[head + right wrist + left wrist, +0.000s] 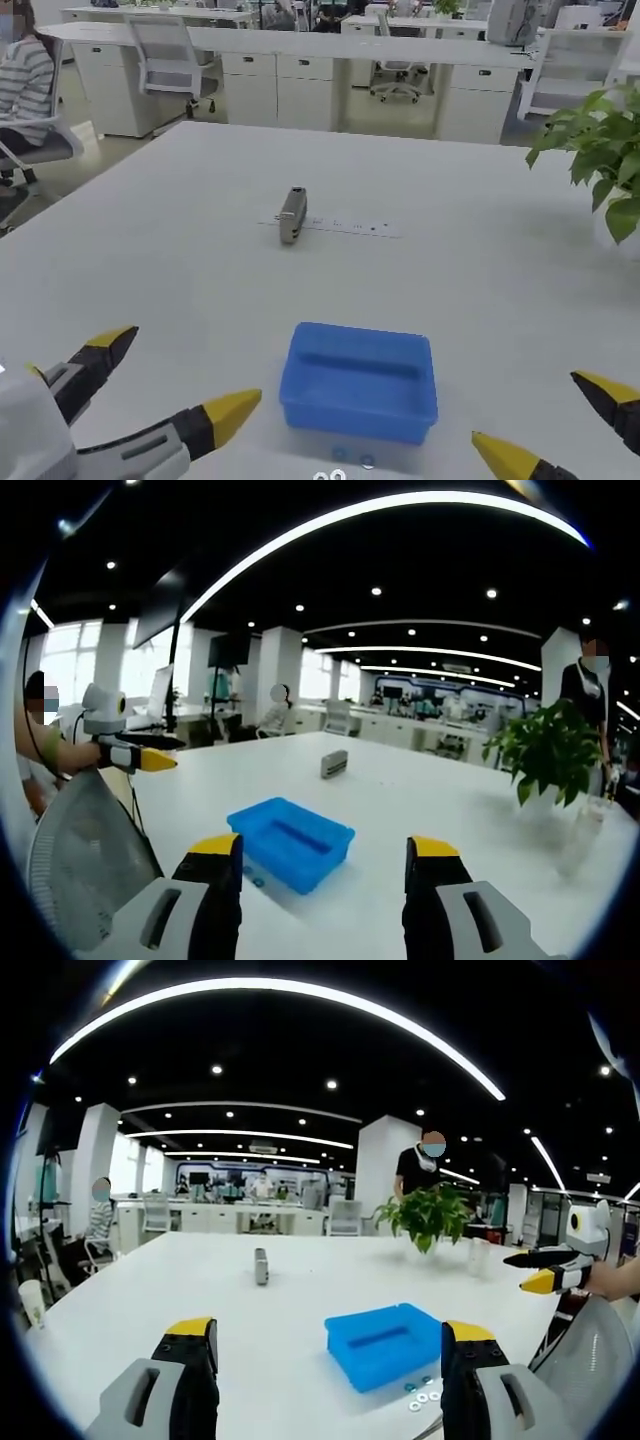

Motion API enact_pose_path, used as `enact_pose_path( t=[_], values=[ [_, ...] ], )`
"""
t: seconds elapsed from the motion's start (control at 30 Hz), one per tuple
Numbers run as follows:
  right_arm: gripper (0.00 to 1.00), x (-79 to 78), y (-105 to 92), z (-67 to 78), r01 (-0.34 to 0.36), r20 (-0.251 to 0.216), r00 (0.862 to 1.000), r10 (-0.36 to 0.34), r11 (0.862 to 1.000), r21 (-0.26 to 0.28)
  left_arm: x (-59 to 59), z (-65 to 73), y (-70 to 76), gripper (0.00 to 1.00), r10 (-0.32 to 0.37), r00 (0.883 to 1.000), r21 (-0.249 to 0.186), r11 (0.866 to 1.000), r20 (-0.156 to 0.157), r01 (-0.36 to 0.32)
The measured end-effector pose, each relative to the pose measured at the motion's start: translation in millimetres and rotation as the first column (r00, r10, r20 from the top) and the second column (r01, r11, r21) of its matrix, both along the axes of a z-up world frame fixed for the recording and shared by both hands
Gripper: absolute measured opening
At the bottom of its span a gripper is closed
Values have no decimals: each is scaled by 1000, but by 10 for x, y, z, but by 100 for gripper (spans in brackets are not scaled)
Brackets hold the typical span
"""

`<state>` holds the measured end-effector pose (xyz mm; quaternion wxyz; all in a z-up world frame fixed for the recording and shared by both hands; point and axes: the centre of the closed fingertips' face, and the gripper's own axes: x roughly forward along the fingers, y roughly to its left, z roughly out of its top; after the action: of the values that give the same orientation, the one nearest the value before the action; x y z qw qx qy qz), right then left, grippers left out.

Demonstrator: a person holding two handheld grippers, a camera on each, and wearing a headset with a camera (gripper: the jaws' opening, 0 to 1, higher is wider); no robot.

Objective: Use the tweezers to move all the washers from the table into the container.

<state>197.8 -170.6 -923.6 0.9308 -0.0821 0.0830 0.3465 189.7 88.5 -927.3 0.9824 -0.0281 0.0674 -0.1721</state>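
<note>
Left tool [187,368], right tool [530,410] wide open, empty; container [360,380] long axis crosswise; washers [340,456] before it.

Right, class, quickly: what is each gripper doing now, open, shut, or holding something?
Left gripper: open, holding nothing.
Right gripper: open, holding nothing.

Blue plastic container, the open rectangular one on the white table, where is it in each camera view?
Head view: the blue plastic container sits low, just right of centre.
Left gripper view: the container is lower right of centre.
Right gripper view: the container is lower left of centre.
Shared landmark: the small grey block standing beyond it.
</note>
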Motion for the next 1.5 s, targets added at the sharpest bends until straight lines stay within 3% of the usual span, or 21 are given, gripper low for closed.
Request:
enact_pose_path(
  t=[0.5,0.97,1.07,1.13,1.2,1.23,1.27,1.3,1.33,1.37,1.4,1.47,1.5],
  values=[
    [64,-6,44,-57,-20,-22,1000,19,1000,-20,4,24,54,94,23,1000,-10,1000,10,-23],
    [65,87,-77,-93,57,-54,997,-57,998,-4,21,-32,-36,94,-36,999,-46,998,-27,35],
    [65,107,-99,-101,70,-67,995,-69,998,7,18,-16,-68,94,-52,998,-46,998,-23,51],
    [67,123,-109,-112,75,-82,994,-74,997,15,13,-25,-91,94,-70,997,-41,997,-37,68],
    [67,120,-119,-172,74,-118,990,-74,997,-9,-6,-80,-114,92,-91,993,-26,996,-80,90],
    [67,116,-127,-211,70,-131,989,-74,997,-36,-48,-163,-151,90,-130,981,-8,991,-146,130],
    [67,96,-130,-284,50,-156,986,-64,994,-95,-73,-215,-171,87,-153,970,6,988,-187,157],
    [67,81,-115,-319,38,-175,983,-57,993,-114,-110,-299,-202,84,-188,950,30,979,-249,201],
    [66,64,-89,-356,15,-193,980,-41,991,-136,-147,-352,-242,79,-223,931,39,969,-289,244],
    [64,15,-45,-421,-27,-233,972,-13,985,-169,-189,-399,-290,75,-269,907,62,951,-324,304],
    [62,0,-3,-432,-54,-234,972,10,982,-182,-222,-450,-338,72,-314,879,102,923,-359,372],
    [54,-43,93,-463,-107,-255,965,54,974,-199,-281,-533,-426,65,-377,823,132,874,-425,468],
    [52,-62,184,-476,-143,-270,959,87,970,-196,-308,-556,-478,62,-412,797,136,848,-441,513]
  ],
)
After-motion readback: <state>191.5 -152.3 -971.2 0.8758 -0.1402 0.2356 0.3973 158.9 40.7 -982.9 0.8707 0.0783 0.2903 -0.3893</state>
